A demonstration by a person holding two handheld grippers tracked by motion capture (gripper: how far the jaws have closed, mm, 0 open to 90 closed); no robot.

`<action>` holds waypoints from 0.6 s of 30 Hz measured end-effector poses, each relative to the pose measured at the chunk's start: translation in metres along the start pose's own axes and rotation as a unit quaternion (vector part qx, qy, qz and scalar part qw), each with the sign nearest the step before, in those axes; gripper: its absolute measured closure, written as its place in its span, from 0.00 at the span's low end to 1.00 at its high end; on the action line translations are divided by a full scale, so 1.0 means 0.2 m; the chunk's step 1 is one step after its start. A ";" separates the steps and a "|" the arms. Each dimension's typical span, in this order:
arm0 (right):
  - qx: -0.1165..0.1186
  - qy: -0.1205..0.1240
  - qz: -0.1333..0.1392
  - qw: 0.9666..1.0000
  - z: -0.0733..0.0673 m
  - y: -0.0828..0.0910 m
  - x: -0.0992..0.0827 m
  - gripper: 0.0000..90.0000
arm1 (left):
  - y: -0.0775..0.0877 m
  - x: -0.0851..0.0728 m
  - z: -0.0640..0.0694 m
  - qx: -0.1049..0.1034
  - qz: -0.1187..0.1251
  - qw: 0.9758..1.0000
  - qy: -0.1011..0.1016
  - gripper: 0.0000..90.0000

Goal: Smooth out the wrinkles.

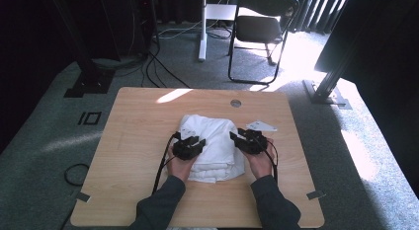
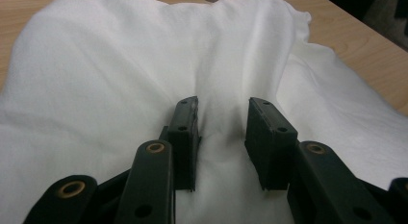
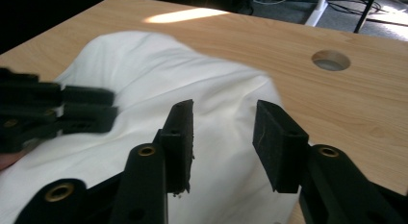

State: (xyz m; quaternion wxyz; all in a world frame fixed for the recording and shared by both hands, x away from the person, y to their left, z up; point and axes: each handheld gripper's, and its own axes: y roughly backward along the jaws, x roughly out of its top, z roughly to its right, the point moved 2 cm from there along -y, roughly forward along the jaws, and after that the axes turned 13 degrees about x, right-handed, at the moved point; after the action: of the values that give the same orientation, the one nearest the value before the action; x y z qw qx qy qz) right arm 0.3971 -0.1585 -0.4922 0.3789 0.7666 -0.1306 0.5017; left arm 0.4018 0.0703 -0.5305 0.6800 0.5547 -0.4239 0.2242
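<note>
A white cloth (image 1: 210,141), loosely folded into a soft heap, lies in the middle of the wooden table (image 1: 138,141). My left gripper (image 1: 199,141) hovers over the cloth's left part, its jaws apart; in the left gripper view the gripper (image 2: 221,125) has creased fabric (image 2: 144,65) below the gap and nothing pinched. My right gripper (image 1: 235,137) is at the cloth's right edge, also open. In the right gripper view the gripper (image 3: 223,125) stands just above the cloth (image 3: 144,80), and the other gripper (image 3: 72,111) reaches in from the left.
A round cable hole (image 1: 235,102) sits in the table behind the cloth, also seen as the hole (image 3: 330,60) in the right gripper view. Bare wood surrounds the cloth. Beyond the table stand a folding chair (image 1: 259,27), a white stand leg (image 1: 201,37) and cables on the carpet.
</note>
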 end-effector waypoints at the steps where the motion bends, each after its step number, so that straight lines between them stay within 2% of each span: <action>1: 0.002 0.002 -0.006 1.000 -0.01 -0.01 -0.01 0.65 | -0.01 0.01 0.00 -0.002 0.001 1.000 0.004 0.73; 6: 0.011 -0.017 -0.031 0.999 -0.01 -0.09 -0.06 0.56 | 0.01 0.02 -0.02 -0.024 -0.005 1.000 0.008 0.68; 8: 0.013 -0.017 -0.047 0.999 -0.02 -0.12 -0.08 0.58 | 0.03 0.04 -0.04 -0.052 -0.009 0.998 0.017 0.64; 10: 0.008 -0.013 -0.066 0.998 -0.02 -0.15 -0.11 0.62 | 0.07 0.07 -0.07 -0.060 -0.001 0.998 0.016 0.62; 12: 0.013 -0.021 -0.072 0.997 -0.01 -0.16 -0.13 0.68 | 0.11 0.09 -0.11 -0.059 0.012 0.998 0.016 0.61; 14: 0.018 -0.024 -0.076 0.997 -0.01 -0.16 -0.14 0.78 | 0.14 0.10 -0.15 -0.056 0.015 0.998 0.010 0.61; 16: 0.025 -0.016 -0.084 0.996 -0.01 -0.16 -0.15 0.94 | 0.15 0.10 -0.18 -0.048 0.013 0.999 0.005 0.61; 17: 0.023 -0.012 -0.085 0.996 -0.02 -0.16 -0.15 1.00 | 0.14 0.09 -0.19 -0.048 0.010 0.999 0.005 0.61; 18: 0.021 -0.009 -0.085 0.996 -0.02 -0.15 -0.15 1.00 | 0.14 0.09 -0.20 -0.046 0.007 0.999 0.004 0.61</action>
State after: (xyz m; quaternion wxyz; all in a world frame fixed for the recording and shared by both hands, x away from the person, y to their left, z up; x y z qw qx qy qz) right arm 0.3969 -0.1406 -0.5308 0.4025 0.7875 -0.0575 0.4632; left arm 0.4025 0.1135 -0.5013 0.7051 0.5184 -0.4351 0.2117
